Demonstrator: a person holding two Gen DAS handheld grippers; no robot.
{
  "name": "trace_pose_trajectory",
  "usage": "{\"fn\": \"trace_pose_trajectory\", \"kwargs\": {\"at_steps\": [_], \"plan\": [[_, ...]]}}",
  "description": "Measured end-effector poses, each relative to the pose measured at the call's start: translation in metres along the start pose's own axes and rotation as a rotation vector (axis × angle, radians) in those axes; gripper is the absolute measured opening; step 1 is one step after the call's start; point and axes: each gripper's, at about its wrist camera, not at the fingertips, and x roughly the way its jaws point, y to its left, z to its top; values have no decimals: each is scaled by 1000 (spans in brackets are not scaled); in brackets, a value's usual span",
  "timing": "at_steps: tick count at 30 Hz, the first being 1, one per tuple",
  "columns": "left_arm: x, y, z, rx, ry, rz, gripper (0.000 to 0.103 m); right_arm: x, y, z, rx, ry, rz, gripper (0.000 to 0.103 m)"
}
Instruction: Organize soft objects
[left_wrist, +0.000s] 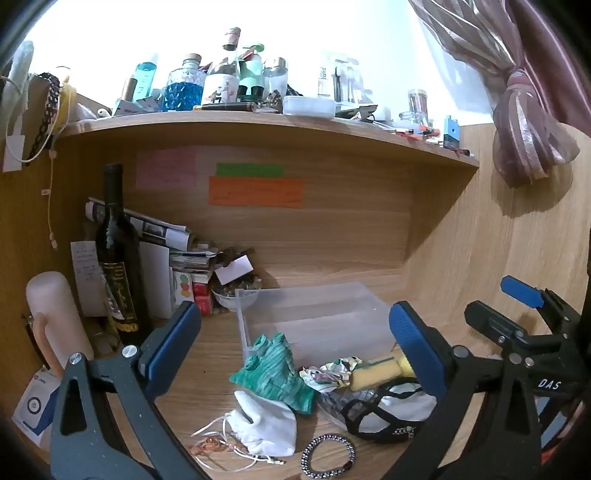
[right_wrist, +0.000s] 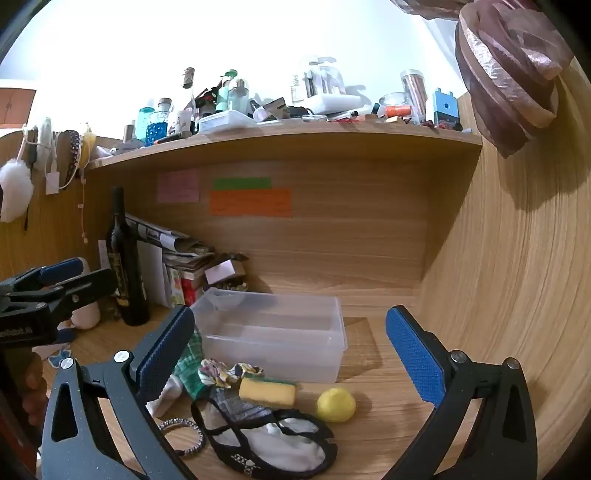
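Both claws, left (left_wrist: 295, 349) and right (right_wrist: 291, 354), gape apart, holding nothing. One sponge (right_wrist: 267, 392) lies lengthwise left-right beside one yellow ball (right_wrist: 336, 405), near one clear bin (right_wrist: 273, 332).

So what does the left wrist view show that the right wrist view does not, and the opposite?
Only the left wrist view shows the white drawstring pouch lying near the green cloth. Only the right wrist view shows the yellow ball and the white fluffy pompom. Both show the clear plastic bin, the yellow sponge, the dark wine bottle and the beaded bracelet. Each open hand-held gripper, left and right, holds nothing.
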Motion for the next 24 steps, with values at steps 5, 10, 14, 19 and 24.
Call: {"fn": "trace_pose_trajectory", "kwargs": {"at_steps": [5, 10, 14, 19, 24], "plan": [[3, 1, -1, -12, -12, -30, 103, -5, 3, -1, -3, -5, 4, 103], [1, 0, 0, -10, -13, -45, 103, -6, 6, -6, -2, -3, 7, 103], [1, 1, 0, -14, -17, -52, 103, 6, -1, -2, 17, 24, 9, 103], [0, 2, 0, -12, -21, -55, 103, 5, 0, -2, 24, 17, 14, 103], [-2, 1, 0, -7, -29, -57, 103, 2, 2, -1, 19, 7, 14, 103]]}}
